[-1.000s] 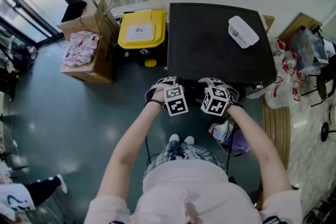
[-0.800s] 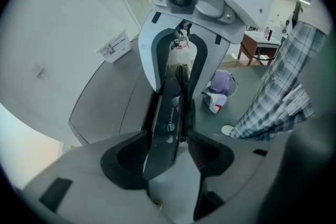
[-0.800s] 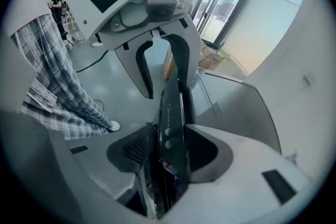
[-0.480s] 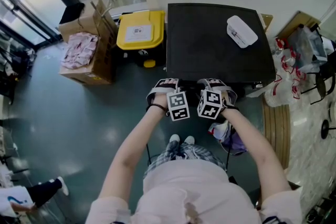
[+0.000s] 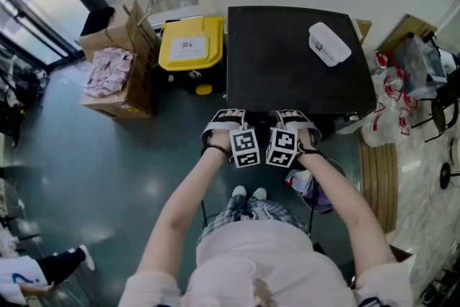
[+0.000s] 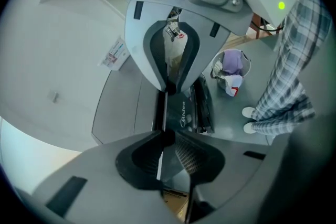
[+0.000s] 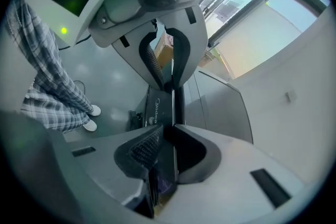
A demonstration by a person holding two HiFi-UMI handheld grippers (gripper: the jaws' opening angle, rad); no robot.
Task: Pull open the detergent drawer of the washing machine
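- Black washing machine (image 5: 295, 61) lies at 12 o'clock of both grippers. Its detergent drawer, likely in the dark front panel (image 6: 185, 113), runs 9-to-3 just past their tips.
- Left gripper (image 6: 167, 112) and right gripper (image 7: 169, 108): jaws have just been closing to a slit and clamp nothing.

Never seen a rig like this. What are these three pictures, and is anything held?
No robot: a person holds a gripper in each hand. The head view looks down from the person's head at a dark washer with a white box on top. The other two come from cameras riding on the left gripper and right gripper, looking along their fingers. The marker cubes are part of the grippers. Both pairs of fingers have just been closing to a narrow gap; only the washer's edge shows beyond. Nothing is held.
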